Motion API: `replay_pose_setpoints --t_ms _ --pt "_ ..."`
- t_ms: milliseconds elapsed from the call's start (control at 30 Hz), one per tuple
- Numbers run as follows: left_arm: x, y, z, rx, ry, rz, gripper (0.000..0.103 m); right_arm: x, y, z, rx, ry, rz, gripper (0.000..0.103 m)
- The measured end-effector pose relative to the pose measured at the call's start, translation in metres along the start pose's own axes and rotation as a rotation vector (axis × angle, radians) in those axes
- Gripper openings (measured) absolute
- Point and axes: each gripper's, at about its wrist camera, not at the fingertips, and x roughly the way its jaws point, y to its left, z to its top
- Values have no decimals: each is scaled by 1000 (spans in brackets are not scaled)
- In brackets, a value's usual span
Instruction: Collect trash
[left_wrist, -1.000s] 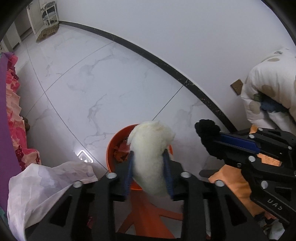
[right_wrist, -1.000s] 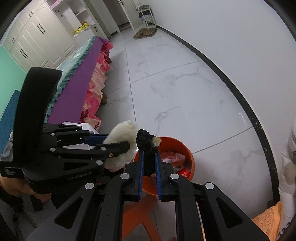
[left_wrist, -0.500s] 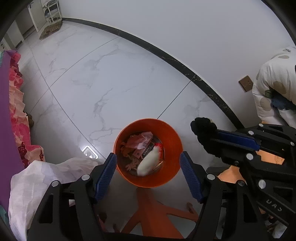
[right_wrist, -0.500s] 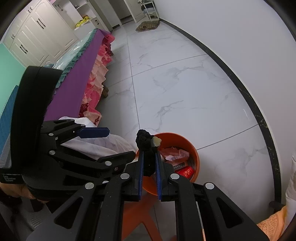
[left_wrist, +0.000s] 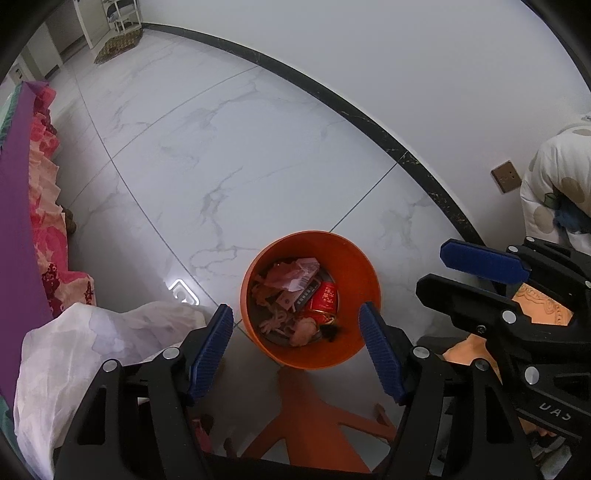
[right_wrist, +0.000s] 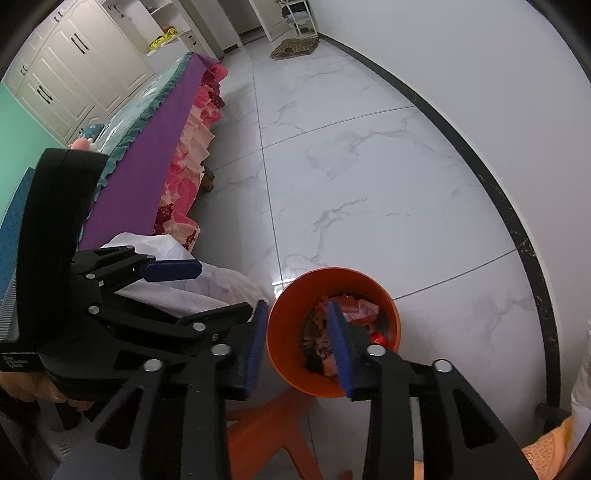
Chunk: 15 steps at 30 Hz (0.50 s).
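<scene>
Orange bin (left_wrist: 364, 273) holds light, soft, crushable trash (left_wrist: 295, 295) — pinch at mid-bulk. Left gripper (left_wrist: 297, 347) gapes empty; right gripper (right_wrist: 297, 341), just opening — nothing between.

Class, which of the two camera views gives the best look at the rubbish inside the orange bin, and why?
The left wrist view: it looks almost straight down into the orange bin, so the rubbish lies in plain sight between the open left tool. In the right wrist view, a finger of the right tool covers part of it.
</scene>
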Motion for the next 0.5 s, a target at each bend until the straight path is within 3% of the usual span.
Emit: replay_pose_setpoints --t_ms 333,500 --pt "-5 0 -2 6 -19 13 71 -4 0 3 1 -7 -5 36" --pt "-28 1 -2 -3 -105 52 71 -24 13 8 -26 -82 -31 37"
